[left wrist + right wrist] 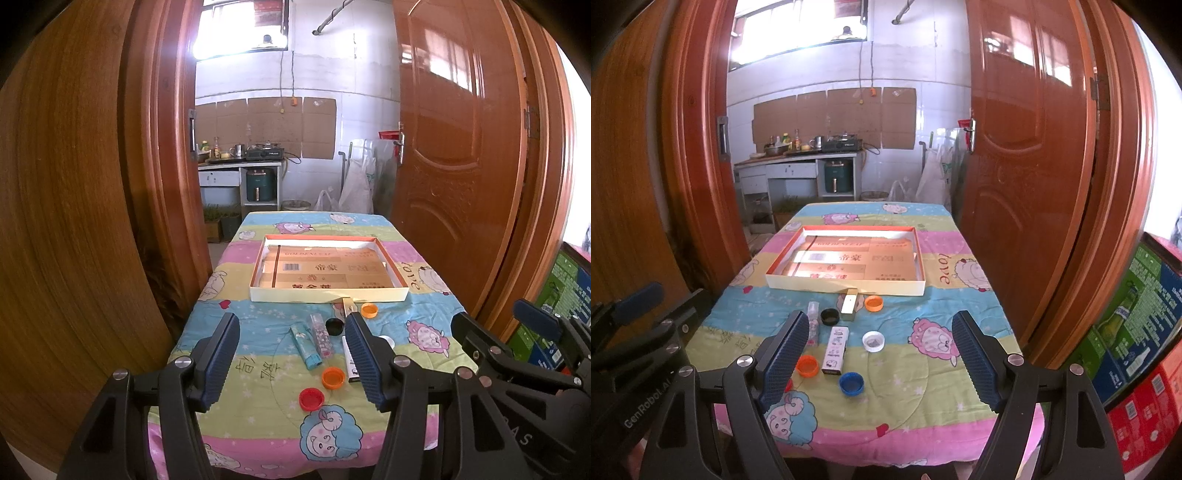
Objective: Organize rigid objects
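A shallow cardboard tray (328, 295) (846, 288) lies mid-table, nothing in it. In front of it are scattered small items: a teal lighter (306, 346), a clear patterned lighter (320, 334) (813, 326), a white patterned lighter (835, 349), a gold lighter (849, 305), a black cap (334, 326) (829, 316), orange caps (333, 377) (369, 309) (874, 303) (807, 365), a red cap (311, 399), a white cap (873, 341) and a blue cap (851, 383). My left gripper (293, 356) and right gripper (881, 360) both hover open above the near table edge, holding nothing.
The table wears a pastel cartoon-sheep cloth (424, 332). Wooden doors (461, 147) flank the far end, with a kitchen counter (240, 162) beyond. Coloured cartons (1137, 350) are stacked to the right of the table.
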The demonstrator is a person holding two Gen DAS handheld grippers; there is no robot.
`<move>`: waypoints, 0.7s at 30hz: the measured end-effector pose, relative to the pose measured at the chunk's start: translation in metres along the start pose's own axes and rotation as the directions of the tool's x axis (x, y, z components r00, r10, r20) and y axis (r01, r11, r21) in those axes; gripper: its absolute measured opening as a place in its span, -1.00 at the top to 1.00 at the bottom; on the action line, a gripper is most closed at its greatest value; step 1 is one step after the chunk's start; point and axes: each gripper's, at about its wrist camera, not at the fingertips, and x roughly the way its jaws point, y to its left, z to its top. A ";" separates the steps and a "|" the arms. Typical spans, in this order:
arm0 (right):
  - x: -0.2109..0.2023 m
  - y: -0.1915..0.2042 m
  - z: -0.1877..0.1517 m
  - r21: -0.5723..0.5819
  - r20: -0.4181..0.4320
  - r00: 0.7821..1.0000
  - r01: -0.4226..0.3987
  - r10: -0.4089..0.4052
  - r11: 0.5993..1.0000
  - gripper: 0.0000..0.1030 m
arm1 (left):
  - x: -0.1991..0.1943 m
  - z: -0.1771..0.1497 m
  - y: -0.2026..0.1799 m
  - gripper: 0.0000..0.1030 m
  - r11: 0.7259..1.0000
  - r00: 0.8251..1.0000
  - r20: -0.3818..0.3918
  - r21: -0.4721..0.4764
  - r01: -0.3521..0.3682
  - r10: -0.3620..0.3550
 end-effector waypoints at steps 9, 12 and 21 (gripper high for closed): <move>0.000 0.000 -0.001 0.000 -0.001 1.000 -0.001 0.001 1.000 -0.57 | -0.001 -0.002 -0.001 -0.16 1.000 1.000 0.001 -0.001 0.001 -0.001; 0.000 0.000 -0.001 0.000 -0.001 1.000 -0.002 0.002 1.000 -0.57 | -0.001 -0.002 -0.002 -0.16 1.000 1.000 0.000 -0.001 0.002 -0.002; 0.000 0.001 -0.001 -0.001 -0.002 1.000 -0.001 0.001 1.000 -0.57 | -0.001 -0.003 -0.002 -0.16 1.000 1.000 -0.002 -0.001 0.003 -0.003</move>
